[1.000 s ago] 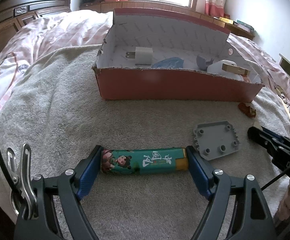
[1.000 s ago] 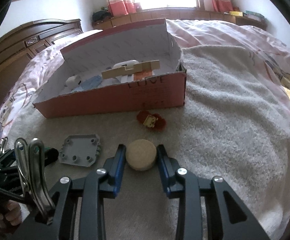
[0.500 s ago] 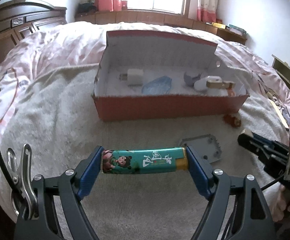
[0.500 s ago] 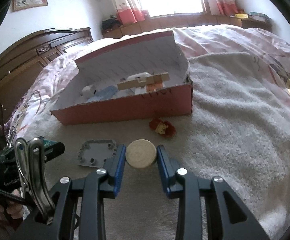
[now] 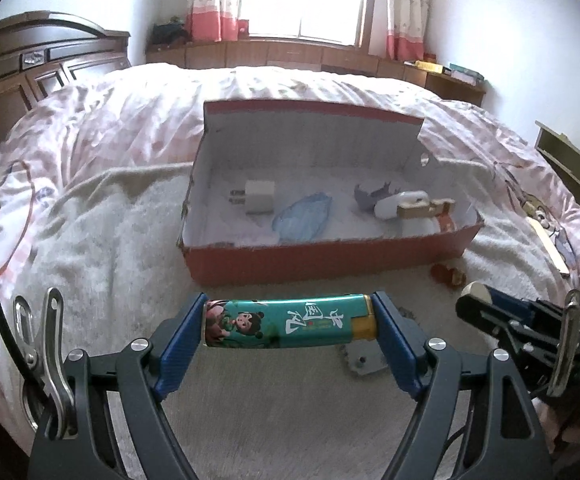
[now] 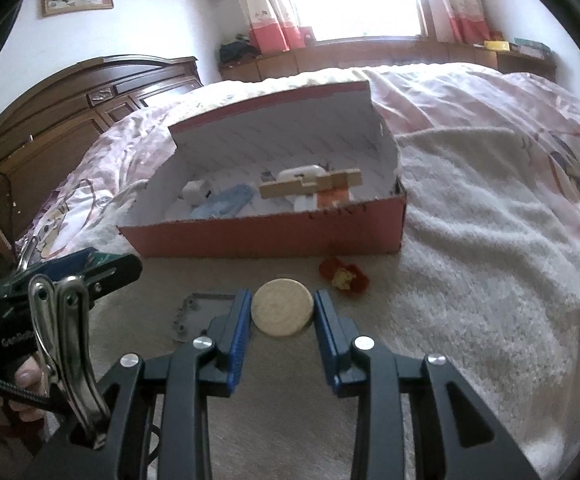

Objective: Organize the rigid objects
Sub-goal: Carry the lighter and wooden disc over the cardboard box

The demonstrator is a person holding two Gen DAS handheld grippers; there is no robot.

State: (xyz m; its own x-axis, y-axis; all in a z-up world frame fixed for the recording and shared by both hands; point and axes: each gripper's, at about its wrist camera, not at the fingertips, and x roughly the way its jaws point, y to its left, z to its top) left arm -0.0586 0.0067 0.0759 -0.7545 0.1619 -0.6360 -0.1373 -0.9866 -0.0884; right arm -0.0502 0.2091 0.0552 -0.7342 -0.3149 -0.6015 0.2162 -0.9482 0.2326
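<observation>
My left gripper point(image 5: 290, 322) is shut on a teal lighter point(image 5: 288, 323) with a cartoon print, held crosswise by its two ends above the towel. The right gripper point(image 6: 282, 312) is shut on a round wooden disc point(image 6: 282, 311), also lifted off the towel. Ahead of both lies the open red cardboard box point(image 5: 329, 258) point(image 6: 266, 236), holding a white charger plug point(image 5: 258, 197), a blue piece point(image 5: 303, 220), a wooden block point(image 6: 309, 188) and other small items. On the towel remain a grey plastic plate point(image 5: 363, 362) point(image 6: 194, 312) and a small red toy point(image 6: 343, 276) point(image 5: 447, 274).
The box sits on a beige towel point(image 6: 469, 240) spread over a pink bedspread point(image 5: 110, 112). A dark wooden headboard point(image 6: 90, 108) stands at the left, a window with curtains behind. A hand point(image 6: 22, 372) shows at the left edge of the right wrist view.
Both grippers have risen with their loads; the box and towel now sit lower and farther in view, and the grey plate has slipped partly behind the fingers.
</observation>
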